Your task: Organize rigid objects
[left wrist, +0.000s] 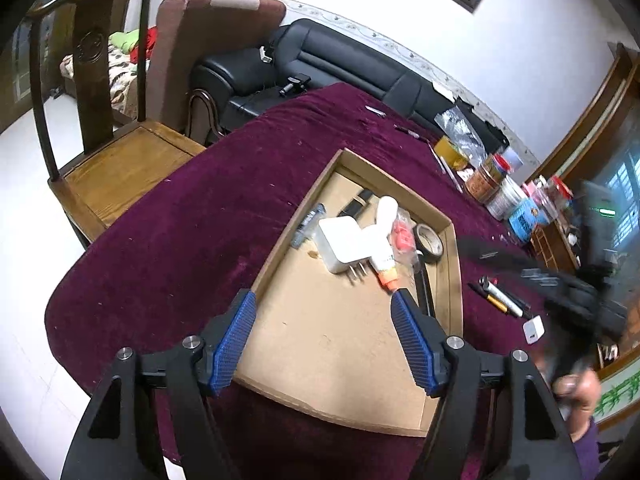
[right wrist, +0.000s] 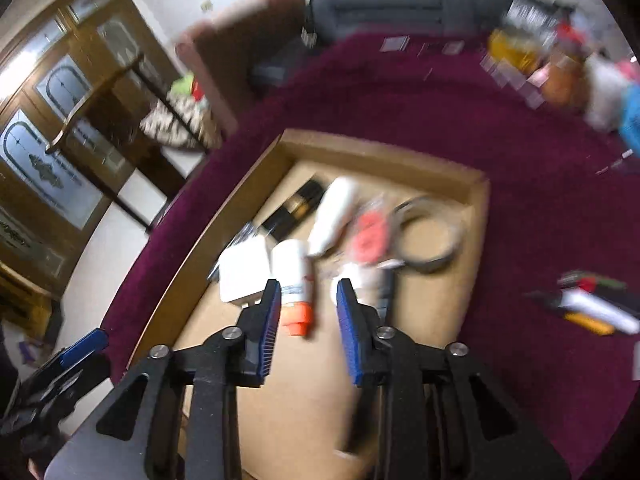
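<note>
Cardboard tray [left wrist: 448, 280] holds charger [left wrist: 344, 246], tube [left wrist: 384, 268], tape roll [left wrist: 430, 240] — both hand-held grippers [left wrist: 324, 304] [right wrist: 306, 292] spread, empty.

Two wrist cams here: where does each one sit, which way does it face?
Left wrist: on the left hand-held gripper, angled down at the cardboard tray; own open fingers, right hand-held gripper blurred, a hand.
Right wrist: on the right hand-held gripper, angled down over the same tray; own fingers, left hand-held gripper at lower left.
Shared: tray, white charger, tape roll, purple tablecloth.
</note>
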The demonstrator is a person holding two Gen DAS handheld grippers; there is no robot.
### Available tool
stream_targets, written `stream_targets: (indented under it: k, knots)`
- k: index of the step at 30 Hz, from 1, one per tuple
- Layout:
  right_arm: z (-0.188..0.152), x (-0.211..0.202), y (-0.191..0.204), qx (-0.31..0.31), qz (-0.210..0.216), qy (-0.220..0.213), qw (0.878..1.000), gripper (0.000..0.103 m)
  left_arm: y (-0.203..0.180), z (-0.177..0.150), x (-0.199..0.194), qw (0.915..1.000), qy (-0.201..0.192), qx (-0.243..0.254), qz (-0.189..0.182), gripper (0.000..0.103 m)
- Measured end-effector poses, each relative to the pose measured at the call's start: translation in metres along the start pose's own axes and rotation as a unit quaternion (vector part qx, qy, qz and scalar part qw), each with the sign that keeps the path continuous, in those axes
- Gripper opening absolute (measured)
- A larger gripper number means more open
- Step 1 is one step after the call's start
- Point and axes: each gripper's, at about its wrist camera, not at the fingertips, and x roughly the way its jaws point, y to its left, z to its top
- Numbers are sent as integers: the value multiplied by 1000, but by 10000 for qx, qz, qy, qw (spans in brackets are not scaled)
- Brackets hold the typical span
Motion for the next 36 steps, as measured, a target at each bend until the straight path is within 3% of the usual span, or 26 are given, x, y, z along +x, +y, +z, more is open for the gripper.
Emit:
stream_targets:
  k: [2, 3, 7, 8, 9, 12, 15, 20, 22, 25, 27, 29, 36]
  knots:
    - [-9, -44, -16, -121, -352, -654, 9972, 56, -12, -5, 3, 9999, 83, 135, -16, 64]
    - [-14, -62, -22, -150, -530, -988, 9936, 61, -17, -7, 5, 9997, 133, 186, -41, 64]
    - [-44, -133, -54, -267, -1656, -2568, 9518, 103, -45, -18, 7, 9984, 297, 444, -166, 65]
    - [-50, -143, -68, -306, -1932, -2734, 9418, 103, -54, -21, 7, 9978, 332, 517, -235, 66]
    - [-50, -145, -80, -322, -2161, -2617, 9401, 103, -61, -24, 8, 9971, 368, 593, -314, 68]
    - [-46, -142, -136, 23, -2616, -1692, 9502, 103, -92, -36, 12, 9928, 517, 878, -627, 71]
    - [-47, -144, -186, 642, -2370, -1382, 9595, 103, -117, -48, 17, 9883, 658, 1118, -800, 71]
    - [-27, -110, -218, 1153, -1715, -853, 9747, 103, -139, -62, 11, 9829, 778, 1436, -847, 71]
    - [-16, -86, -224, 1308, -1492, -646, 9780, 103, -139, -64, 6, 9837, 754, 1425, -798, 71]
    - [-5, -58, -231, 1259, -1636, -473, 9773, 103, -129, -63, 1, 9861, 714, 1318, -723, 71]
    - [2, -36, -237, 1209, -1646, -94, 9789, 103, -122, -61, -2, 9874, 686, 1254, -684, 71]
    - [-4, -16, -237, 1331, -1000, 406, 9852, 99, -117, -59, -3, 9879, 637, 1232, -689, 71]
    - [-65, -34, -176, 716, 134, 857, 9937, 98, -120, -62, 22, 9840, 940, 1191, -935, 71]
